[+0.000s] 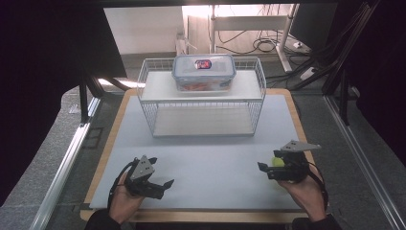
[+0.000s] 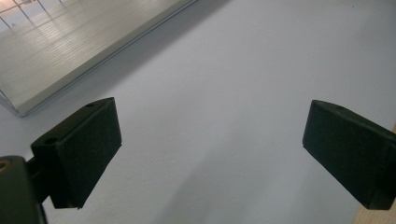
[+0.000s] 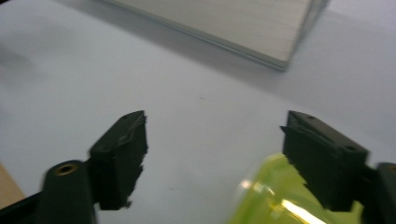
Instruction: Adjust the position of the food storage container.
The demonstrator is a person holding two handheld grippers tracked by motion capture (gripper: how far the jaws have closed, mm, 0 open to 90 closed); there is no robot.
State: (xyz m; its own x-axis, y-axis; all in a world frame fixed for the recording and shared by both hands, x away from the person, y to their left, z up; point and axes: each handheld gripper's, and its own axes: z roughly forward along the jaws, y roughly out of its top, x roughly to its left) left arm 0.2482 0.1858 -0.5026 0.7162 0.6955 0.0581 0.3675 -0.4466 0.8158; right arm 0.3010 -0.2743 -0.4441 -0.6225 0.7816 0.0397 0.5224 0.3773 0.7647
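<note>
Right gripper (image 3: 212,154): its 2 jaws stand part open, with a translucent yellow-green rounded object (image 3: 275,196) lying against 1 pad only, not clamped. In the high view this object (image 1: 277,162) sits at the gripper near the table's right front. Risk: closing off-centre could squirt it sideways across the smooth pale grey mat (image 1: 206,158).

Left gripper (image 2: 210,149): jaws wide, empty, over bare mat.

Beyond, a clear lidded plastic box (image 1: 204,72) sits atop the white wire rack (image 1: 201,103).

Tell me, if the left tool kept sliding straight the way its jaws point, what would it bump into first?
Probably nothing soon: the left tool looks across bare white mat. The wire rack's bottom shelf lies off to one side, so it would likely pass it.
</note>
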